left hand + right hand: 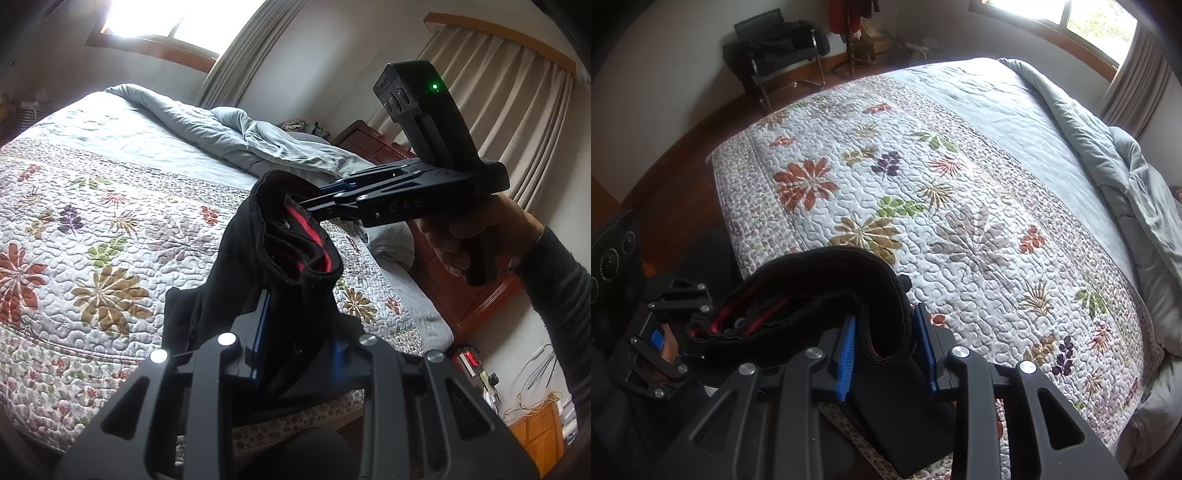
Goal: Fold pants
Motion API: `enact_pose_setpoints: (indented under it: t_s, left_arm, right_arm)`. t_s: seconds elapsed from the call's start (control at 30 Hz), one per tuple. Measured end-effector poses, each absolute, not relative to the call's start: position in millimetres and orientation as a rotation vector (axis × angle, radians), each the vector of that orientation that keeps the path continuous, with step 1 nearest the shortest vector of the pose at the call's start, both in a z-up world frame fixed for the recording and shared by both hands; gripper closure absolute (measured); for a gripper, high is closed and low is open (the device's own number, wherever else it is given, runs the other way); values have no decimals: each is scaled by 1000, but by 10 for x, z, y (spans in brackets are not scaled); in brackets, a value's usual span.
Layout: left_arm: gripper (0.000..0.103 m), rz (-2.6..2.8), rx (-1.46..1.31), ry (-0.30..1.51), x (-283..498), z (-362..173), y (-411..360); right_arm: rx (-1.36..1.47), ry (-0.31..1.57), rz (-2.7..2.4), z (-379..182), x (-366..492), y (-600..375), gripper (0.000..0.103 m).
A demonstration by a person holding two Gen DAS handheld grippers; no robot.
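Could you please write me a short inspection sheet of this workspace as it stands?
Surface: bed with floral quilt, flat; a grey duvet bunched along the far side.
Job's things: black pants with red inner trim, held up above the quilt by the waistband.
Clutter: nothing seen on the quilt.
Grippers: left gripper and right gripper each shut on the waistband, close together.
Cables: loose wires on the floor by the wall.
Surroundings: curtains, wooden nightstand, black chair, window.

Window (147, 18) glare — fisheye-warped edges.
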State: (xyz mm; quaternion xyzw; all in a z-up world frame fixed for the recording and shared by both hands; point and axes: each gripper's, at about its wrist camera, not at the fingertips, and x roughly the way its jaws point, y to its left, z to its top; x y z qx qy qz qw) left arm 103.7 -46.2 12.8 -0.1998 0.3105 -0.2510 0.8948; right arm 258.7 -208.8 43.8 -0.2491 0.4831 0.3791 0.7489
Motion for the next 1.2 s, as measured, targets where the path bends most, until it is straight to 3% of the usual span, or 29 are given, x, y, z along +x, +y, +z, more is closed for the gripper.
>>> enact_pose_setpoints:
  t_s: [1.2]
  left_arm:
    - [76,-616,-321,797,1389,-566,-1456]
  right_arm:
    - [-464,1081,842,-444,2764,-3091,73]
